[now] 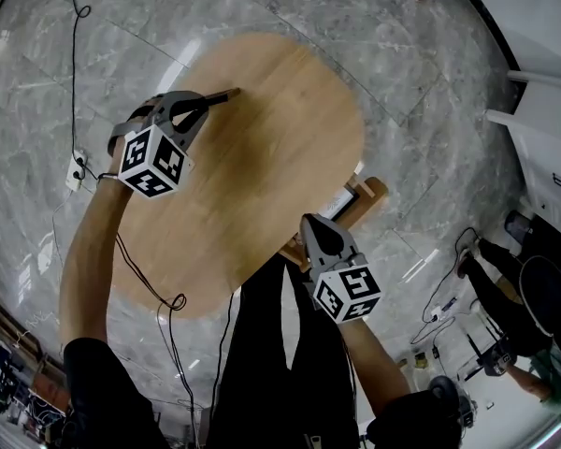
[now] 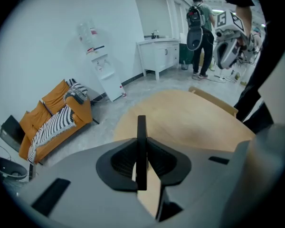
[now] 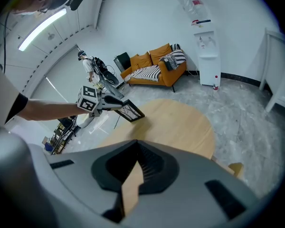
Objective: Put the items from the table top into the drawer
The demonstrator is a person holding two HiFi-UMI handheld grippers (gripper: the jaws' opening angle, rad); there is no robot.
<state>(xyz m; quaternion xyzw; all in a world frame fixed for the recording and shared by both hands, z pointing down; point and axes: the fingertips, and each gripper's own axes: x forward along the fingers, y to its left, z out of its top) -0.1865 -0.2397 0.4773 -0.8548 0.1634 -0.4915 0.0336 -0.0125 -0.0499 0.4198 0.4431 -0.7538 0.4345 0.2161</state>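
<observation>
A thin flat black-framed panel is held over the far left part of the oval wooden table by my left gripper. In the left gripper view the panel stands edge-on between the jaws, which are shut on it. The right gripper view shows the panel's broad face, tilted above the table. My right gripper hangs at the table's near right edge, shut with nothing in it, beside the pulled-out wooden drawer. No other items show on the tabletop.
Grey marble floor surrounds the table. A cable runs to a power strip at left. An orange sofa, a water dispenser and a white cabinet line the walls. A person stands beyond the table.
</observation>
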